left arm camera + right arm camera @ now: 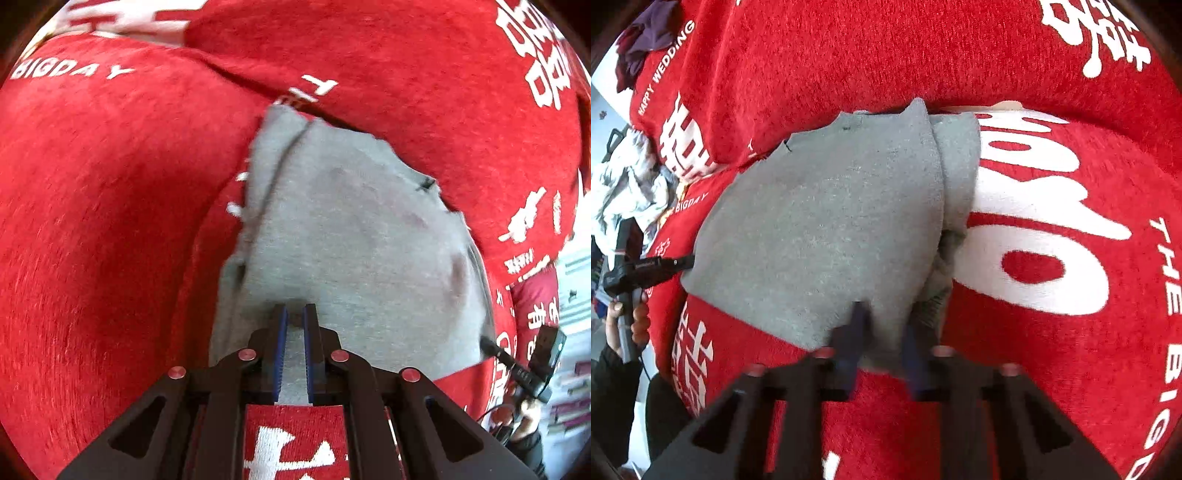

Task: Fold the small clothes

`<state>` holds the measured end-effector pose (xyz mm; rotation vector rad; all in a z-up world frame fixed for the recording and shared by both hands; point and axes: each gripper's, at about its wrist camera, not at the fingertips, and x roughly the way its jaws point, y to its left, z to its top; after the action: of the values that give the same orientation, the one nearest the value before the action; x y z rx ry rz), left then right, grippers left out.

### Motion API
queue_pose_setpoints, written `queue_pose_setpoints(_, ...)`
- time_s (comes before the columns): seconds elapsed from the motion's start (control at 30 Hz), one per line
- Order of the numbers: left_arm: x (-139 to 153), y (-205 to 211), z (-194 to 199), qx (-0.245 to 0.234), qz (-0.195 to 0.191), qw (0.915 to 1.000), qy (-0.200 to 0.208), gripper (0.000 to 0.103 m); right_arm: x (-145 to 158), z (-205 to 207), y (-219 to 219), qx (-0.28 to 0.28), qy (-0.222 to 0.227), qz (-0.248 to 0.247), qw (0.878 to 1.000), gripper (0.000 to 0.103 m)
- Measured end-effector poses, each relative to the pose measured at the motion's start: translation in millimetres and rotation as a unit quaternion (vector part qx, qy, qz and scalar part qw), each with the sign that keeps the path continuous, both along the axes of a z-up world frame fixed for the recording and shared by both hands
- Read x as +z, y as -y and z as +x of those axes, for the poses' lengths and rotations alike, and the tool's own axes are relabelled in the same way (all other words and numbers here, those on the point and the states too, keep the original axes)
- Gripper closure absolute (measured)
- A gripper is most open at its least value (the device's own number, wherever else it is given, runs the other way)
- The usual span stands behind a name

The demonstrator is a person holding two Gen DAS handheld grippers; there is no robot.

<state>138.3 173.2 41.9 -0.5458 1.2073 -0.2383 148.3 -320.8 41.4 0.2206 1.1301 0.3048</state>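
Note:
A small grey knit garment [351,236] lies folded on a red cover with white lettering [110,206]. My left gripper [294,314] is shut on the garment's near edge, with cloth pinched between its blue pads. In the right wrist view the same grey garment [827,229] lies folded, with a second layer showing along its right side. My right gripper [884,325] sits at the garment's near edge with its jaws a little apart and grey cloth between them. Motion blur hides whether it grips. Each gripper shows in the other's view: the right one [491,347], the left one [689,261].
The red cover [1071,369] rises into a red backrest cushion [886,55] behind the garment. A heap of pale clothes [628,192] and a dark purple garment [646,33] lie at the far left. The person's hand [639,317] holds the left gripper's handle.

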Motion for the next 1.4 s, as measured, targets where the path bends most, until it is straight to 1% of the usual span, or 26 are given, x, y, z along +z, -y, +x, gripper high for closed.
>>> queue_pose_setpoints(0.07,-7.3,-7.3,0.2,0.013,-0.005,0.9998,-0.011,0.096,7.4,-4.5,2.9,-0.004,0.008,0.013,1.0,0.093)
queue_pose_setpoints(0.1,-11.4,-10.1,1.2,0.018,-0.005,0.9997,-0.014,0.1,10.6,-8.0,2.8,-0.001,0.012,0.005,1.0,0.094)
queue_pose_setpoints(0.13,-15.0,-15.3,-1.1,0.025,-0.004,0.9996,-0.016,0.1,13.1,-11.9,3.8,-0.001,0.014,-0.008,1.0,0.094)
queue_pose_setpoints(0.2,-17.6,-20.4,-4.7,0.034,-0.01,0.9992,-0.019,0.1,8.8,-13.7,7.5,-0.012,0.003,-0.014,1.0,0.095)
queue_pose_setpoints(0.23,-17.2,-21.7,-7.9,0.034,-0.008,0.9992,-0.018,0.1,0.9,-13.5,9.0,-0.017,-0.011,-0.023,1.0,0.095)
queue_pose_setpoints(0.33,-11.3,-19.8,-9.2,0.026,-0.003,0.9995,-0.02,0.1,0.9,-14.3,5.5,-0.022,-0.009,-0.029,0.999,0.095)
queue_pose_setpoints(0.37,-6.7,-20.0,-9.9,0.022,-0.014,0.9994,-0.021,0.1,3.3,-13.6,6.8,-0.027,-0.011,-0.022,0.999,0.093)
queue_pose_setpoints(0.4,-2.2,-21.1,-10.6,0.021,-0.019,0.9994,-0.019,0.1,5.8,-13.3,9.3,-0.031,-0.015,-0.014,0.999,0.089)
queue_pose_setpoints(0.43,2.5,-22.2,-10.0,0.02,-0.02,0.9995,-0.013,0.1,11.5,-13.2,11.2,-0.039,-0.016,-0.016,0.999,0.088)
queue_pose_setpoints(0.5,8.1,-23.6,-3.6,0.018,-0.002,0.9998,-0.003,0.1,24.8,-16.1,10.5,-0.04,0.005,-0.035,0.999,0.08)
queue_pose_setpoints(0.53,6.7,-24.6,1.6,0.022,0.01,0.9997,-0.006,0.1,33.1,-17.0,7.6,-0.037,0.021,-0.05,0.998,0.076)
queue_pose_setpoints(0.6,-1.9,-27.0,14.9,0.027,0.02,0.9991,-0.026,0.1,43.4,-14.7,1.5,-0.031,0.036,-0.066,0.997,0.059)
queue_pose_setpoints(0.7,-13.6,-27.3,34.8,0.032,-0.004,0.9986,-0.043,0.1,56.9,-1.2,-23.8,-0.005,0.064,-0.073,0.995,0.057)
queue_pose_setpoints(0.77,-12.8,-23.0,46.6,0.03,-0.012,0.999,-0.032,0.1,58.5,11.0,-47.9,0.02,0.071,-0.081,0.994,0.057)
queue_pose_setpoints(0.83,-14.1,-18.7,55.8,0.019,-0.018,0.9992,-0.029,0.1,54.7,24.4,-75.4,0.049,0.074,-0.09,0.992,0.053)
queue_pose_setpoints(0.87,-15.6,-16.1,61.8,0.018,-0.01,0.9992,-0.034,0.1,49.4,31.8,-89.5,0.064,0.071,-0.102,0.99,0.052)
queue_pose_setpoints(0.93,-16.0,-11.8,66.9,0.012,-0.005,0.9994,-0.034,0.1,29.7,46.1,-114.3,0.089,0.052,-0.125,0.987,0.052)
queue_pose_setpoints(1.03,-12.7,-8.9,73.8,-0.003,-0.014,0.9995,-0.029,0.1,-1.5,54.3,-124.1,0.097,0.022,-0.142,0.985,0.051)
queue_pose_setpoints(1.07,-7.7,-13.1,73.2,0.0,-0.029,0.9994,-0.017,0.1,-2.7,50.9,-122.5,0.092,0.047,-0.135,0.985,0.047)
queue_pose_setpoints(1.17,-2.3,-21.5,73.9,0.006,-0.079,0.9968,0.002,0.1,-4.8,47.1,-114.8,0.084,0.061,-0.11,0.988,0.044)
queue_pose_setpoints(1.2,-2.7,-21.4,75.2,0.006,-0.084,0.9964,0.004,0.083,-5.6,45.8,-113.1,0.085,0.066,-0.106,0.989,0.043)
queue_pose_setpoints(1.23,-3.9,-19.0,77.7,0.008,-0.075,0.9971,0.002,0.058,-6.9,43.4,-112.7,0.089,0.075,-0.107,0.987,0.043)
queue_pose_setpoints(1.27,-3.7,-17.7,78.1,0.015,-0.072,0.9973,0.004,0.007,-8.2,41.7,-113.4,0.093,0.082,-0.11,0.986,0.042)
queue_pose_setpoints(1.3,-1.7,-17.6,76.6,0.027,-0.076,0.9967,0.012,0.0,-9.6,40.2,-114.6,0.098,0.09,-0.116,0.984,0.041)
queue_pose_setpoints(1.37,7.3,-19.1,72.1,0.034,-0.12,0.9912,0.044,0.0,-10.6,39.9,-116.8,0.1,0.099,-0.121,0.983,0.041)
queue_pose_setpoints(1.4,8.2,-20.0,70.7,0.036,-0.125,0.9905,0.046,0.0,-11.3,39.5,-115.8,0.097,0.099,-0.118,0.983,0.04)
